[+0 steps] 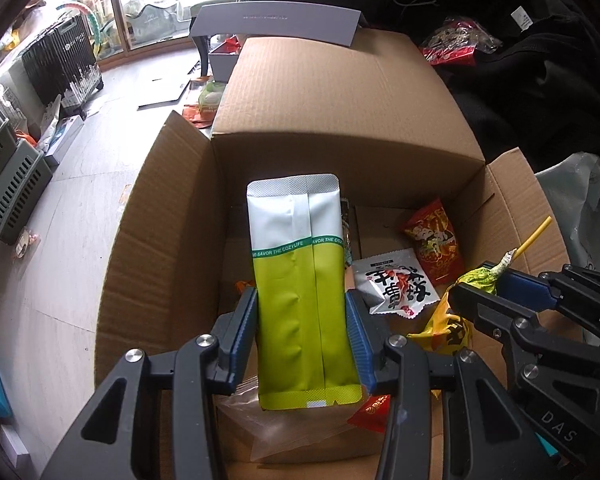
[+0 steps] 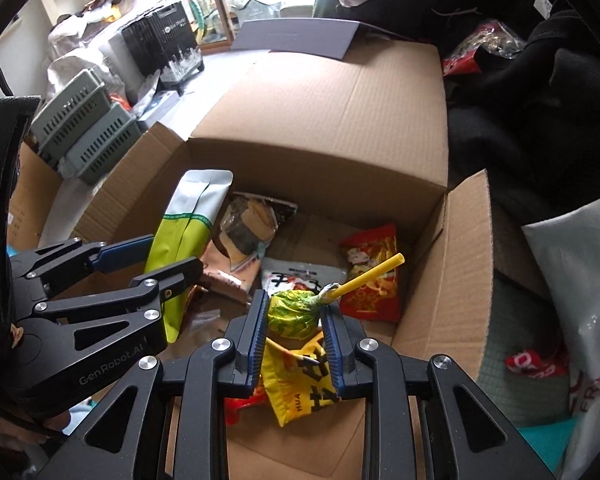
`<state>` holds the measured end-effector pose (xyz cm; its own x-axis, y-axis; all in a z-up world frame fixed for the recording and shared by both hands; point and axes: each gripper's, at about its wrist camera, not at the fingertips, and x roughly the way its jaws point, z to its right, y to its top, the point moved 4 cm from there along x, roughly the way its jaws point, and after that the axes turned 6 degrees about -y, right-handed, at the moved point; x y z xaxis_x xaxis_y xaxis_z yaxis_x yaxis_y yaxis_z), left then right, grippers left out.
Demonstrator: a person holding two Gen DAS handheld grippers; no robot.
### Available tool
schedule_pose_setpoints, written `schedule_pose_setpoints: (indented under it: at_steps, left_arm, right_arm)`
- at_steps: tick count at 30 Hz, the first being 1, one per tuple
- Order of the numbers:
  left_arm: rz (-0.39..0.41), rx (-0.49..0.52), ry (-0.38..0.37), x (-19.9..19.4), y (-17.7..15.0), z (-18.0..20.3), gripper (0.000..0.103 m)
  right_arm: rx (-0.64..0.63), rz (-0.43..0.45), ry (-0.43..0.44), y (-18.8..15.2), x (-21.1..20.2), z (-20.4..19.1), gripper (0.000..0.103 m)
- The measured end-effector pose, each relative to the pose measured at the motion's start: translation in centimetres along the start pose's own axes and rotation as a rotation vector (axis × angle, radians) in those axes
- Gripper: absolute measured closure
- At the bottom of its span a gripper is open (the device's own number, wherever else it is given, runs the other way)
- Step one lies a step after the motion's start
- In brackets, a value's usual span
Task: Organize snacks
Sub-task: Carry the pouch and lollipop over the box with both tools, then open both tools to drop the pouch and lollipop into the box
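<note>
My left gripper (image 1: 302,300) is shut on a tall green-and-white snack pouch (image 1: 300,272), held upright over the open cardboard box (image 1: 160,240). In the right wrist view the same pouch (image 2: 188,224) and the left gripper (image 2: 168,256) show at the left. My right gripper (image 2: 296,304) is shut on a green-wrapped lollipop (image 2: 294,312) with a yellow stick (image 2: 372,274), also above the box. In the left wrist view the right gripper (image 1: 476,284) and the lollipop (image 1: 480,278) appear at the right. Inside the box lie a red packet (image 1: 434,242), a white packet (image 1: 396,286) and a yellow packet (image 2: 304,376).
The far box flap (image 1: 340,92) stands folded up behind the opening. Grey baskets (image 2: 88,128) and a black ribbed case (image 1: 62,60) sit on the floor at the left. Dark clothing (image 1: 540,60) and a white plastic bag (image 2: 580,300) lie at the right.
</note>
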<state>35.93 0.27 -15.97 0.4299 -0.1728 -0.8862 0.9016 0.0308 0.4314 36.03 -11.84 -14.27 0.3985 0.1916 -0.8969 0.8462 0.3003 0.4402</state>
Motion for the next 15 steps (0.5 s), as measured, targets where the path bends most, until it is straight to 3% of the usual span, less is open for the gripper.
schedule_pose_setpoints:
  at_steps: [15]
  left_arm:
    - [-0.076,0.017,0.005,0.7,-1.4,0.4,0.06]
  right_arm:
    - [-0.017,-0.162,-0.077,-1.6,2.8,-0.4,0.076]
